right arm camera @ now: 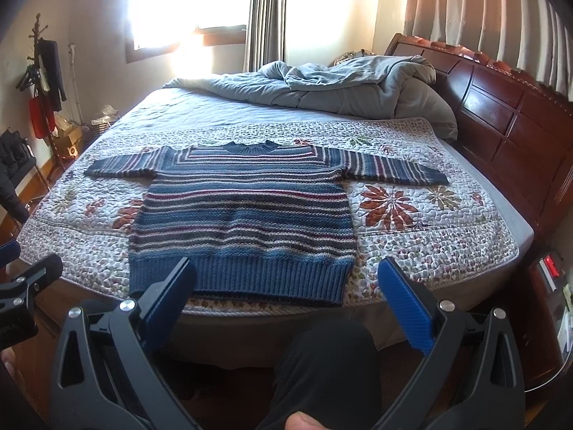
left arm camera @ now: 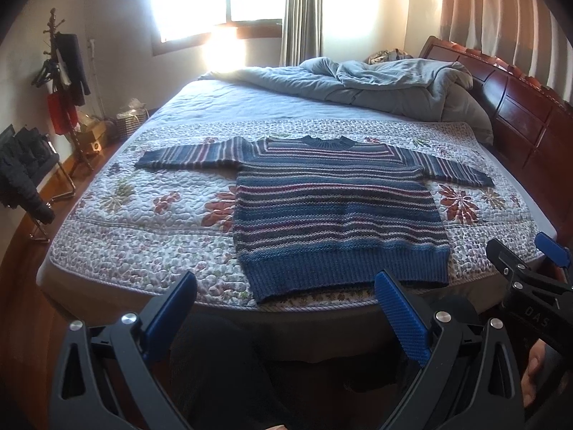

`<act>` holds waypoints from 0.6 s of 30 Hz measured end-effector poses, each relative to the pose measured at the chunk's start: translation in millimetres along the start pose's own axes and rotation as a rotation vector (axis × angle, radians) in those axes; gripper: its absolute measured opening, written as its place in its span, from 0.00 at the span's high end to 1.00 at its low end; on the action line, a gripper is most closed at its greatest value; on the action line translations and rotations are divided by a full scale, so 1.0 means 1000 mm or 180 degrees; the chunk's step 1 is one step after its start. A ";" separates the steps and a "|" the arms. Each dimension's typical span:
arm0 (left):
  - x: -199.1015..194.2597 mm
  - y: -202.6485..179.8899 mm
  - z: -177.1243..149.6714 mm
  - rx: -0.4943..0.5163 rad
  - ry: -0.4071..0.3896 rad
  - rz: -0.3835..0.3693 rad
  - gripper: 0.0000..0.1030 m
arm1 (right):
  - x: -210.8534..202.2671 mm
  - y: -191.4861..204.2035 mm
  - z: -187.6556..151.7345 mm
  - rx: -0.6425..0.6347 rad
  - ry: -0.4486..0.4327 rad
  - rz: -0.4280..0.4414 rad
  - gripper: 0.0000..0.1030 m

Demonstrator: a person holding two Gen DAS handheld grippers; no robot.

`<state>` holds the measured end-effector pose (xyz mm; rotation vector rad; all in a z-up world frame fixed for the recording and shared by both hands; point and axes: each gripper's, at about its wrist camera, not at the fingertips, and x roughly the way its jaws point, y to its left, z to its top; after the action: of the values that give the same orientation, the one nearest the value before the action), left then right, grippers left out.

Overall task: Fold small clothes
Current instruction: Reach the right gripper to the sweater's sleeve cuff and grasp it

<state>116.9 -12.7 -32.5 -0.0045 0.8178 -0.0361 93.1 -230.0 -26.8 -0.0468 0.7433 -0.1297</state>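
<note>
A striped knitted sweater (right arm camera: pixel 247 215) is lying on the floral quilted bedspread (right arm camera: pixel 412 243), with a rumpled grey duvet (right arm camera: pixel 322 86) sitting behind it.

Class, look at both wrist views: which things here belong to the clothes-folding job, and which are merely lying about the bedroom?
Belongs to the job:
striped sweater, spread flat
floral quilt under it
left gripper, jaws open
right gripper, jaws open

Just lying about:
grey duvet
coat stand
wooden headboard

Blue striped sweater (left arm camera: pixel 333 211), floral quilt (left arm camera: pixel 143 222)
</note>
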 end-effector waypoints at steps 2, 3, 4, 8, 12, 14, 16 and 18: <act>0.010 -0.001 0.005 0.0011 0.0041 -0.0060 0.04 | 0.008 -0.002 0.004 -0.0017 0.0013 -0.0019 0.02; 0.016 -0.002 0.008 0.0032 0.0051 -0.0119 0.04 | 0.013 -0.003 0.006 -0.0027 0.0017 -0.0032 0.02; 0.022 -0.003 0.010 0.0053 0.0041 -0.0180 0.04 | 0.019 -0.006 0.009 -0.0032 0.0012 -0.0039 0.02; 0.048 -0.009 0.020 0.0235 -0.0194 -0.0759 0.04 | 0.047 -0.023 0.025 -0.0059 -0.0076 0.0240 0.02; 0.086 -0.014 0.045 0.0284 -0.0145 -0.1104 0.04 | 0.105 -0.076 0.049 0.0153 -0.0098 0.0538 0.02; 0.112 -0.016 0.063 0.0213 -0.0053 -0.1343 0.04 | 0.152 -0.118 0.065 0.0343 0.0084 0.0585 0.03; 0.135 -0.019 0.081 0.0174 -0.0052 -0.1383 0.04 | 0.194 -0.165 0.077 0.0580 0.0235 0.0533 0.03; 0.159 -0.024 0.097 0.0208 -0.0038 -0.1334 0.04 | 0.242 -0.229 0.090 0.1055 0.0442 0.0565 0.03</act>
<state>295.5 -43.2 -82.2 -0.1143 0.7922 -0.4579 306.7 -490.1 -102.9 0.3460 0.8525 -0.0859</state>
